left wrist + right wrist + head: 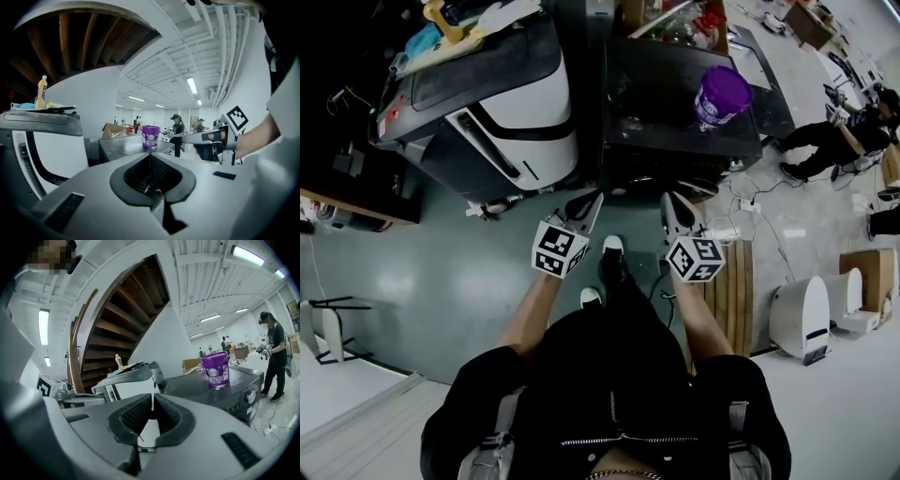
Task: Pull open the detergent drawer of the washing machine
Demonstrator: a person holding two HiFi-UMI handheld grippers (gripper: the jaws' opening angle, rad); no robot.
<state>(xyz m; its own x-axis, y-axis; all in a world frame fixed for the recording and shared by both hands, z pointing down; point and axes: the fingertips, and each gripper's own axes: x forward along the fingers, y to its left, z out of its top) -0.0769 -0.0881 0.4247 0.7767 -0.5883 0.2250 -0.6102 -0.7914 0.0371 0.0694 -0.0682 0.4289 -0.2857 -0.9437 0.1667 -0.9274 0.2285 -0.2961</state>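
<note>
A dark washing machine (675, 103) stands ahead, with a purple tub (722, 94) on its top. Its front panel with a round knob (253, 397) shows in the right gripper view; I cannot make out the detergent drawer. My left gripper (589, 202) and right gripper (672, 202) are held side by side just short of the machine's front, touching nothing. In the left gripper view the left gripper (150, 154) is shut and empty, pointing at the dark machine (126, 145) and the tub (151, 136). The right gripper (153, 397) is shut too, with nothing between its pads.
A white and grey machine (506, 103) stands to the left, with a bottle (42, 91) and clutter on top. A wooden pallet (731, 281), floor cables (750, 202) and white toilets (802, 319) lie to the right. A person (844, 141) stands beyond. A staircase (122, 319) rises behind.
</note>
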